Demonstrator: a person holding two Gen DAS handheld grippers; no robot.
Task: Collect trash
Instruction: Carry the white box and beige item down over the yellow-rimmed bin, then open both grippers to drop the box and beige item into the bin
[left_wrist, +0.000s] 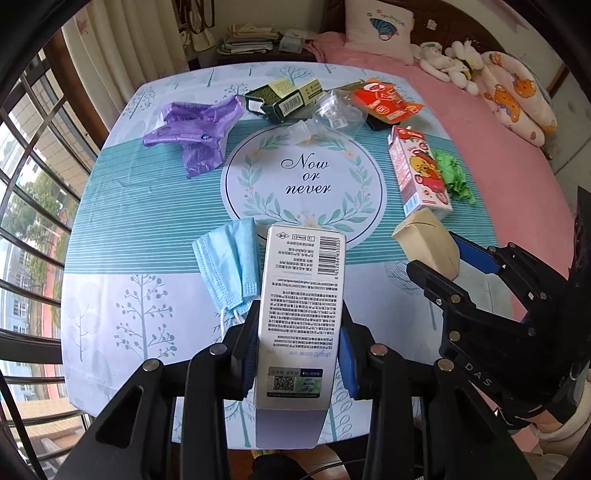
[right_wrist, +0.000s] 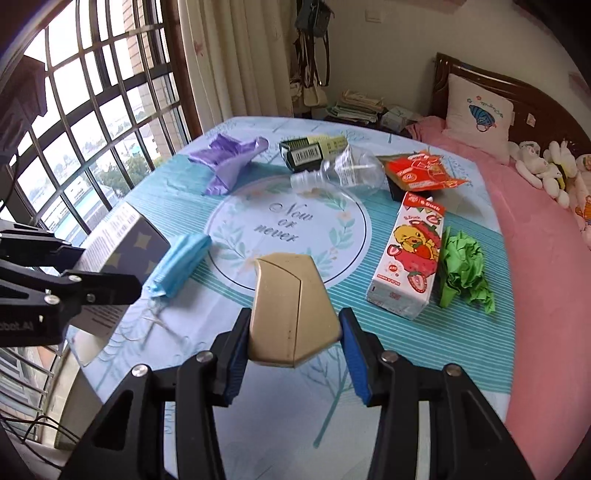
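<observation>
left claw (left_wrist: 299, 354): pinched a tall silver-white carton (left_wrist: 301, 314) between its blue pads, printed back with barcode facing the camera; carton held clear of the bench at the near edge.
right claw (right_wrist: 293, 347): pressed onto a small beige box (right_wrist: 291, 314) from both sides, box lifted over the near part of the bench.
cross-check: right wrist view showed the left claw (right_wrist: 107, 288) at frame left holding the carton (right_wrist: 122, 251); left wrist view showed the right claw (left_wrist: 456, 266) at frame right with the beige box (left_wrist: 424, 247) in it.
bench (left_wrist: 147, 229): covered by a blue-teal cloth with tree print and a round "Now or never" emblem (left_wrist: 304, 177).
blue face mask (left_wrist: 229, 266): lay folded on the cloth just left of the held carton, ear loops trailing toward the near edge.
purple plastic bag (left_wrist: 195, 133): crumpled, far left of the emblem.
dark green box (left_wrist: 284, 98): far side, lying down, one end open.
clear plastic bottle (left_wrist: 325, 118): on its side next to the green box, neck toward the emblem.
orange-red wrapper (left_wrist: 388, 99): far right, resting on something dark.
strawberry milk carton (left_wrist: 419, 170): lay flat right of the emblem.
green crumpled paper (left_wrist: 452, 175): touching the milk carton's right side.
bed (left_wrist: 498, 147): pink sheet, right of the bench, with pillow and plush toys.
</observation>
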